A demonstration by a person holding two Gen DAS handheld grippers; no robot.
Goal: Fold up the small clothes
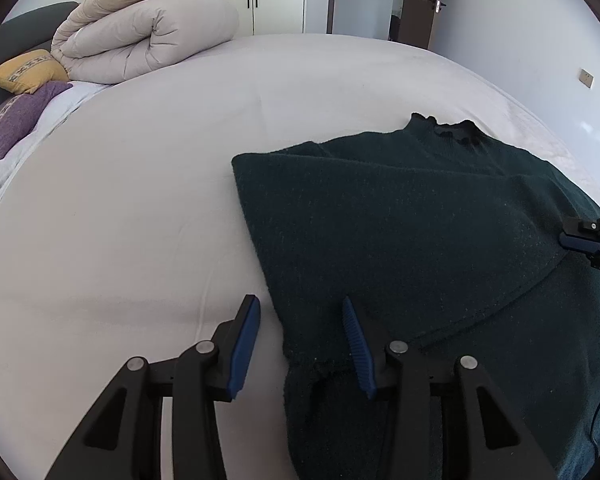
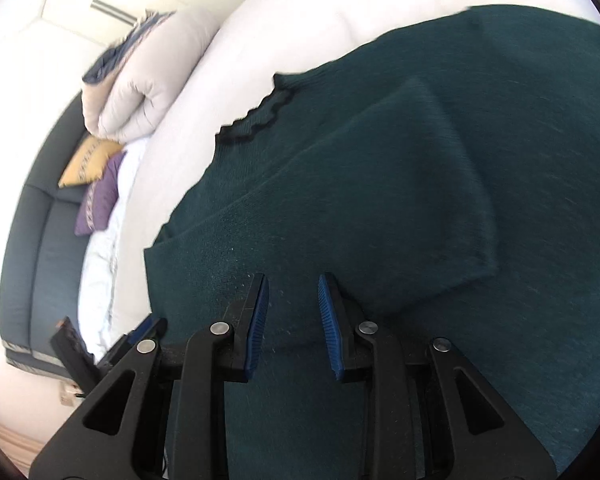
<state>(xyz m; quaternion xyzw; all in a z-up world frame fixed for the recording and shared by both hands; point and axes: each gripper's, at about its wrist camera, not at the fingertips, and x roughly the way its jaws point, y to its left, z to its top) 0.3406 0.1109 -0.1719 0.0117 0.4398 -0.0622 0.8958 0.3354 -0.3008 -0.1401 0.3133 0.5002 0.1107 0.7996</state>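
My left gripper (image 1: pixel 300 320) hangs released over the sweater's (image 1: pixel 400 220) edge on the bed (image 1: pixel 140 200); my right gripper (image 2: pixel 293 300) gapes above its folded sleeve (image 2: pixel 400 200).

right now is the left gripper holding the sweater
No. The left gripper has its jaws wide apart, with the dark green sweater edge lying flat on the bed between them, not pinched.

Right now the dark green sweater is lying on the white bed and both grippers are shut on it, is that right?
Not quite. The dark green sweater does lie on the white bed, but the left gripper and right gripper are both open, as each wrist view shows.
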